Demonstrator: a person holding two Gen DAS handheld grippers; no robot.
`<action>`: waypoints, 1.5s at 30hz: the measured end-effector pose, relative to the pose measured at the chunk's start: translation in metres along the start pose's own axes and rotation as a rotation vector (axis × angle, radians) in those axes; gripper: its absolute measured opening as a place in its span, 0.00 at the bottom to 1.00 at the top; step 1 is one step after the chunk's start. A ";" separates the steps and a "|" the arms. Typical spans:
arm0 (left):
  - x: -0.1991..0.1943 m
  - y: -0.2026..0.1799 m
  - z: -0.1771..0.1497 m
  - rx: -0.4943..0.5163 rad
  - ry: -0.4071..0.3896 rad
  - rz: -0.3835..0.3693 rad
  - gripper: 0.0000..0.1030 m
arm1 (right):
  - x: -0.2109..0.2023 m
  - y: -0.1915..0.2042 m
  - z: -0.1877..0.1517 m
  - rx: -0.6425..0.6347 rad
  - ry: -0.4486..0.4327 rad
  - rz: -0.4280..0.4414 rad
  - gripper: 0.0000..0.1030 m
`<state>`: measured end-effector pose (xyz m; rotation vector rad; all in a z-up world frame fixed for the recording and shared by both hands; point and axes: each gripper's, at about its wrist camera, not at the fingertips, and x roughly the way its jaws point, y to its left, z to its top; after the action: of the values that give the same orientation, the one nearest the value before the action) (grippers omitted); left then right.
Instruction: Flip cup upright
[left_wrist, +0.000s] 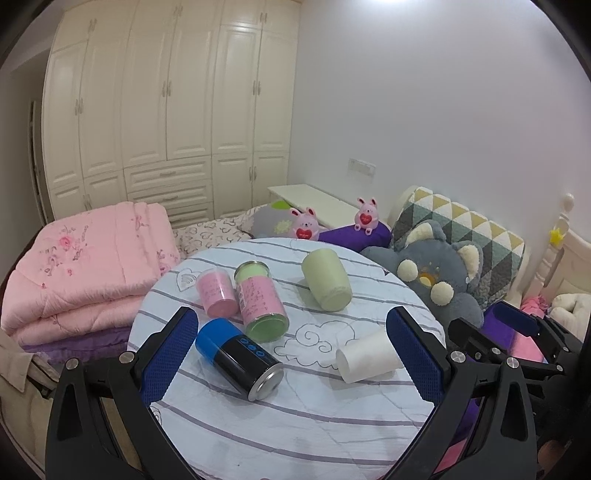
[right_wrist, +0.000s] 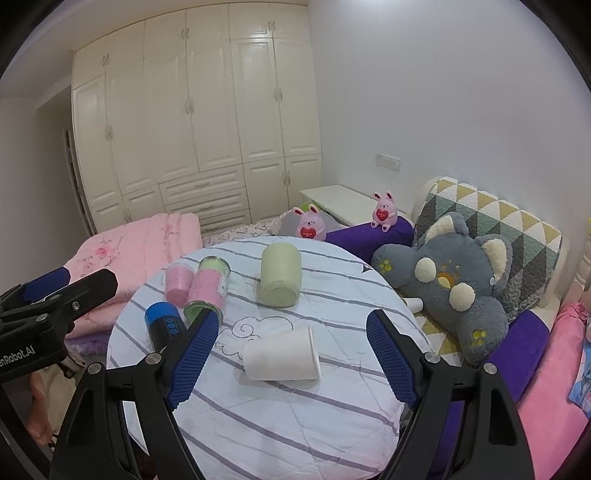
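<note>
A white paper cup (right_wrist: 281, 355) lies on its side on the round striped table (right_wrist: 280, 435); it also shows in the left wrist view (left_wrist: 367, 356). A pale green cup (right_wrist: 279, 275) lies on its side farther back, also in the left wrist view (left_wrist: 327, 282). My right gripper (right_wrist: 291, 332) is open and empty, its jaws standing either side of the white cup, above it. My left gripper (left_wrist: 291, 332) is open and empty over the table, with a blue-and-black can (left_wrist: 238, 360) between its jaws. The right gripper shows at the right edge of the left wrist view (left_wrist: 517, 325).
A pink cup (left_wrist: 216, 291) and a pink-and-green can (left_wrist: 262, 302) lie on their sides at the table's left. A folded pink quilt (left_wrist: 88, 266) is on the left, a grey plush (left_wrist: 436, 280) and pillows on the right, wardrobes behind.
</note>
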<state>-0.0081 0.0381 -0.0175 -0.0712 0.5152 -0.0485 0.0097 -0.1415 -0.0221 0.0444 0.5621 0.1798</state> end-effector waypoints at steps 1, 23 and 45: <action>0.002 0.000 0.000 -0.001 0.003 0.000 1.00 | 0.002 0.001 0.000 0.000 0.003 -0.001 0.81; 0.022 0.006 0.003 0.017 0.036 0.015 1.00 | 0.020 0.009 0.008 -0.004 0.025 0.004 0.81; 0.036 0.017 -0.005 0.029 0.079 0.041 1.00 | 0.036 0.014 0.010 -0.003 0.055 0.004 0.81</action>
<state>0.0211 0.0527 -0.0411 -0.0308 0.5951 -0.0189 0.0431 -0.1215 -0.0315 0.0378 0.6161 0.1865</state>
